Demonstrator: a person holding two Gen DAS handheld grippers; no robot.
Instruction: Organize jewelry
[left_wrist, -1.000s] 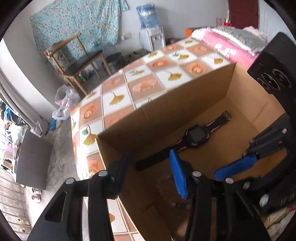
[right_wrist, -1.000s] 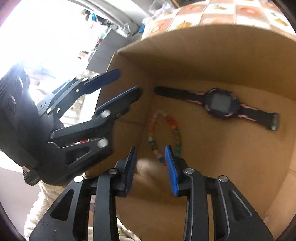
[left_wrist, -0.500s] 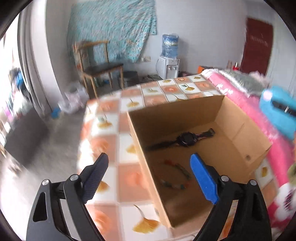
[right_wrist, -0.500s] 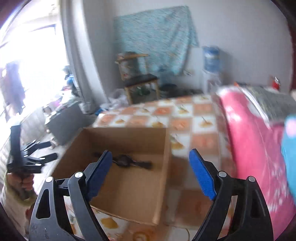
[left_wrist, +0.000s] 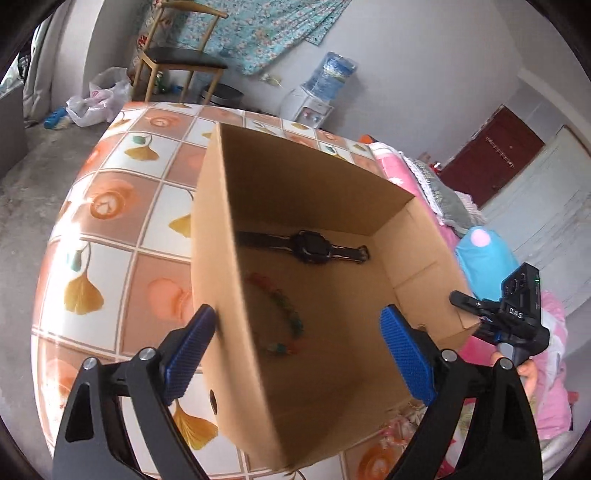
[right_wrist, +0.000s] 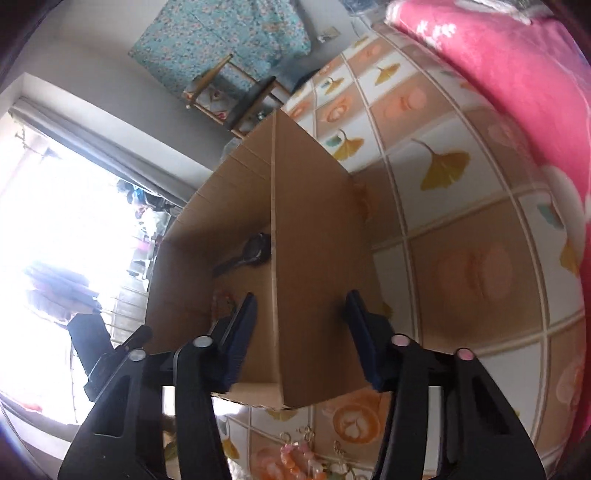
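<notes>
Your left hand-held gripper (left_wrist: 297, 338) stands wide, its blue pads (left_wrist: 406, 356) well apart and nothing pressed between them; one pad sits outside the near wall of the cardboard box (left_wrist: 218, 236), the other over the box's open interior. Your right hand-held gripper (right_wrist: 301, 325) stands at a middling width, its jaws having just been closing; they straddle a side wall of the same cardboard box (right_wrist: 317, 236), one finger inside and one outside, and whether the pads (right_wrist: 240, 332) touch the cardboard cannot be told. In the left wrist view that right unit appears at the far right, gripped by your hand (left_wrist: 526, 373) beyond the box corner. The box rests upright on the tabletop (left_wrist: 110, 229), which carries a tiled cloth of orange squares and ginkgo leaves. On the box floor a black watch (left_wrist: 308, 247) lies flat toward the far wall, strap extended. A bead bracelet (left_wrist: 280, 314) of mixed colours lies nearer, beside the near wall, apart from the watch. More jewelry (right_wrist: 295, 456), pink and orange beads with small metal hooks, lies on the tabletop outside the box, below the right gripper. A pink blanket (right_wrist: 517, 81) borders the tabletop.
</notes>
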